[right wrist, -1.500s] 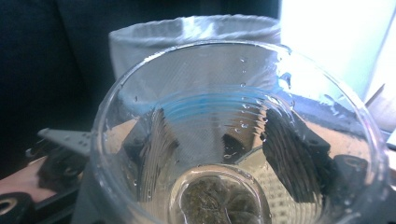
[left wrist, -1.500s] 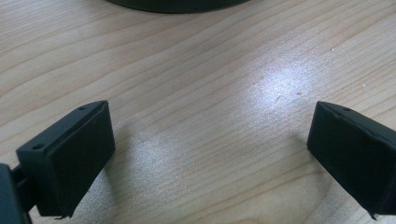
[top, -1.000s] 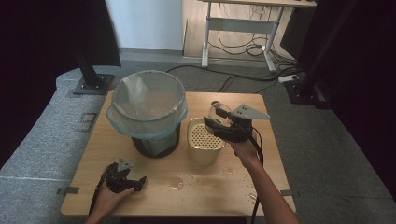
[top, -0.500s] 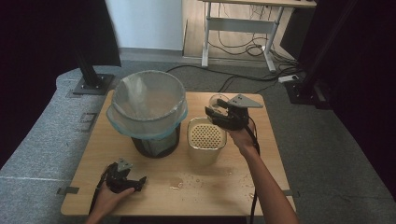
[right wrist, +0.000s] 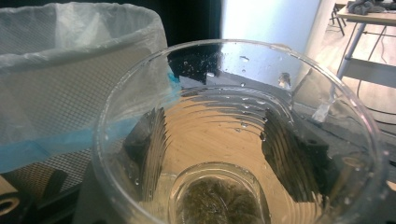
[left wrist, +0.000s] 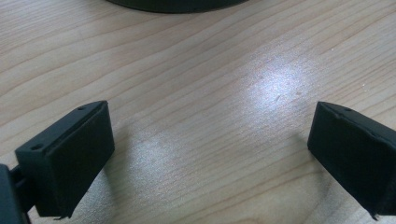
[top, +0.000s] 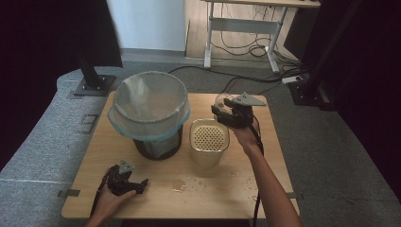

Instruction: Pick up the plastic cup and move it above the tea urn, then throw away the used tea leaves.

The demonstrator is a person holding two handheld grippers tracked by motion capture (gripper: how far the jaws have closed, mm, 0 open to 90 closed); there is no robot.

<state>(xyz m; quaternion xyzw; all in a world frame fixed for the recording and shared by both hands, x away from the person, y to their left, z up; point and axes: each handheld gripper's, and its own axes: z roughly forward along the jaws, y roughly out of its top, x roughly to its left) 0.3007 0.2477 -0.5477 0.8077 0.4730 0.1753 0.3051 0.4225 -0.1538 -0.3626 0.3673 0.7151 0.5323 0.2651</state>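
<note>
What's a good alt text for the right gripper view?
A clear plastic cup, held between the right gripper's black jaws, shows dark green dregs at its bottom. A mesh bin lined with a white bag stands behind it at left.

**Clear cup near the strainer pot**

We see a clear plastic cup [right wrist: 238, 135], ribbed down its wall and beaded with water drops inside. It looks roughly upright. A dark greenish clump sits in a little liquid at its bottom. The cup [top: 222, 101] is just behind the cream pot with the perforated insert [top: 209, 141], towards its right.
</note>
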